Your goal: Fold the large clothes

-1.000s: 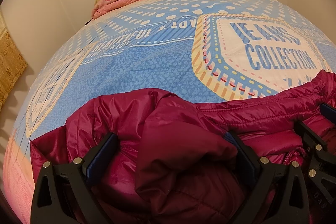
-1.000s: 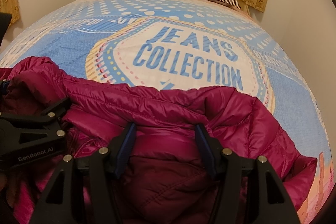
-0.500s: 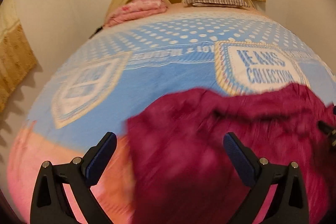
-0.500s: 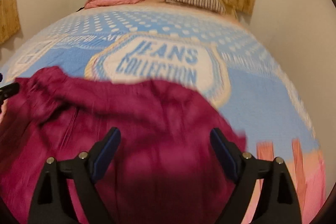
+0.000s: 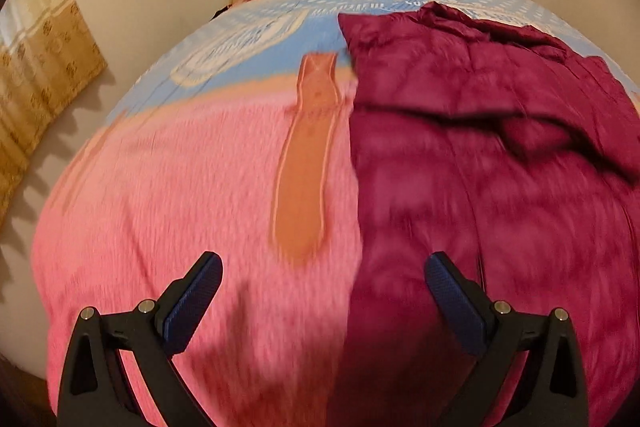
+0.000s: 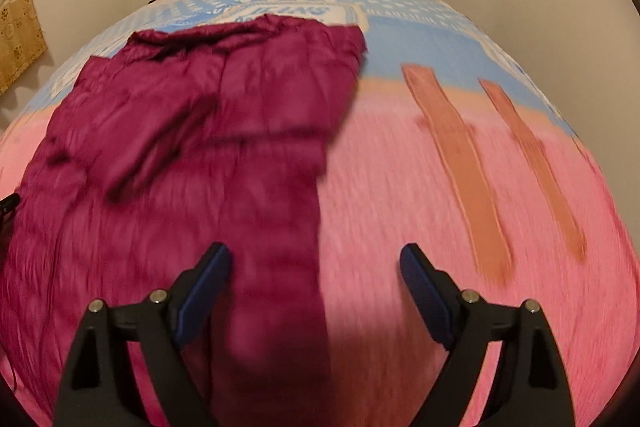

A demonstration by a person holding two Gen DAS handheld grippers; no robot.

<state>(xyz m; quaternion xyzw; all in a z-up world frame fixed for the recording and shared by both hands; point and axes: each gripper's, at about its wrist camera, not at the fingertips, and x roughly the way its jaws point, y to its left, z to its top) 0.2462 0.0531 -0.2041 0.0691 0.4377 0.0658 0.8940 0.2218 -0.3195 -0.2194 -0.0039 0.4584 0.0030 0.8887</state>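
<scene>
Both tongs now back off the maroon jacket, jaws apart, empty, over bare pink bedspread.

My left gripper points steeply downward, and I see both of its black arms rising from the bottom edge of the left wrist view. Its blue-padded fingers stand spread wide with nothing pressed between them. My right gripper tilts down at much the same angle, framed the same way in its own view. Its jaws have just been opening and now stand wide apart; the blue pads grip nothing. A dark sliver at the far left edge of the right wrist view may be part of my left gripper, though I cannot be sure.
</scene>
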